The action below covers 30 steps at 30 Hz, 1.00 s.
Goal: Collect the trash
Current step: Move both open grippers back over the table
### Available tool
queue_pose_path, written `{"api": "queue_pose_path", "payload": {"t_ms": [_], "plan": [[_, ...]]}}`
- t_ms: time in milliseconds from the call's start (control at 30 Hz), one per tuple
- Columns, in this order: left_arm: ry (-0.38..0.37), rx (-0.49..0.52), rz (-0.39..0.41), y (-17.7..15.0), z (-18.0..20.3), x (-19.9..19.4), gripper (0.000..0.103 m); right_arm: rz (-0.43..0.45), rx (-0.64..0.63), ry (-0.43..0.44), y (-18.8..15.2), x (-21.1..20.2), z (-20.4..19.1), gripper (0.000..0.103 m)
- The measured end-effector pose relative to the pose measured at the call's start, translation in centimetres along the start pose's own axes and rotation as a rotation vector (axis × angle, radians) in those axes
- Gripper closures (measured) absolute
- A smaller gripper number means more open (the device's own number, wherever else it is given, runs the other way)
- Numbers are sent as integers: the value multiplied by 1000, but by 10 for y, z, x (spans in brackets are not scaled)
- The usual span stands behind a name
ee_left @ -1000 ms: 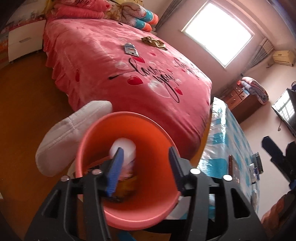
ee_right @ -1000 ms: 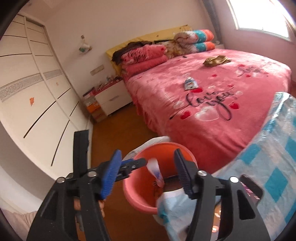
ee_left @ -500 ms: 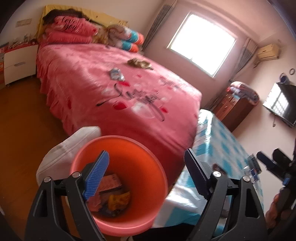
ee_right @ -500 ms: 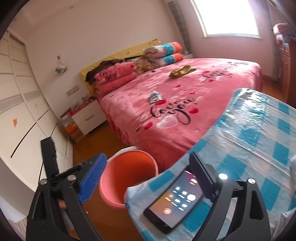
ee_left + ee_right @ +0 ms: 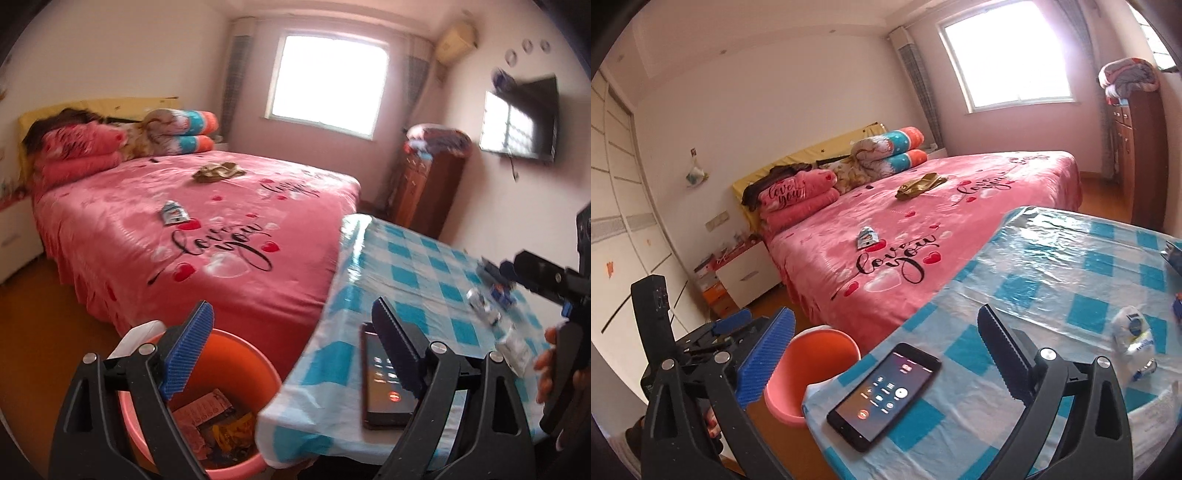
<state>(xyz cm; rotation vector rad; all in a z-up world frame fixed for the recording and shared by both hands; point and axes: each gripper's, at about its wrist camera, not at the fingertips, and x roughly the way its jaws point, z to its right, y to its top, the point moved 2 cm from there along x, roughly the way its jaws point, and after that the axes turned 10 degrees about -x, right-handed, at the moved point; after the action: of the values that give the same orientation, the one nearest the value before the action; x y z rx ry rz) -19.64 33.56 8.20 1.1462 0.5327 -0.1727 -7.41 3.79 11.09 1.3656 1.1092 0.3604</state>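
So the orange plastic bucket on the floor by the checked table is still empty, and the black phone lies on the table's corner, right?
Not quite. The orange plastic bucket is not empty: the left wrist view shows pink and yellow wrappers lying in its bottom. The rest holds: it stands on the floor beside the blue-and-white checked table, and the black phone lies on the table's corner.

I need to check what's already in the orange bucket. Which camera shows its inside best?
The left wrist view: it looks down into the orange bucket, showing wrappers piled at the bottom. The right wrist view shows only the bucket's rim and inner wall beside the checkered table; its contents are hidden.
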Motion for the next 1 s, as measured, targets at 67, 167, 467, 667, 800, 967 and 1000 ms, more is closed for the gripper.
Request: {"api": "queue_pose_path", "payload": {"t_ms": [67,167,467,667,800,967,1000], "plan": [[-25,21,-30,-1,13,1,15,17,17,-9,-1,-8,8,5],[-50,36,-56,-3,29,2,15,37,38,-10,-3,-18,19,5],[-98,69,-64,-11,66,2,13,51,74,-35,-11,-39,44,5],[-117,99,-96,-17,90,8,13,59,80,-42,-19,-51,53,5],[-128,116,-112,-21,106,11,13,53,81,-61,-24,-57,61,5],[-149,143,-137,-28,124,15,13,56,99,-85,-29,-66,72,5],[-154,148,-148,-30,128,16,13,58,101,-94,-30,-68,75,5]]}}
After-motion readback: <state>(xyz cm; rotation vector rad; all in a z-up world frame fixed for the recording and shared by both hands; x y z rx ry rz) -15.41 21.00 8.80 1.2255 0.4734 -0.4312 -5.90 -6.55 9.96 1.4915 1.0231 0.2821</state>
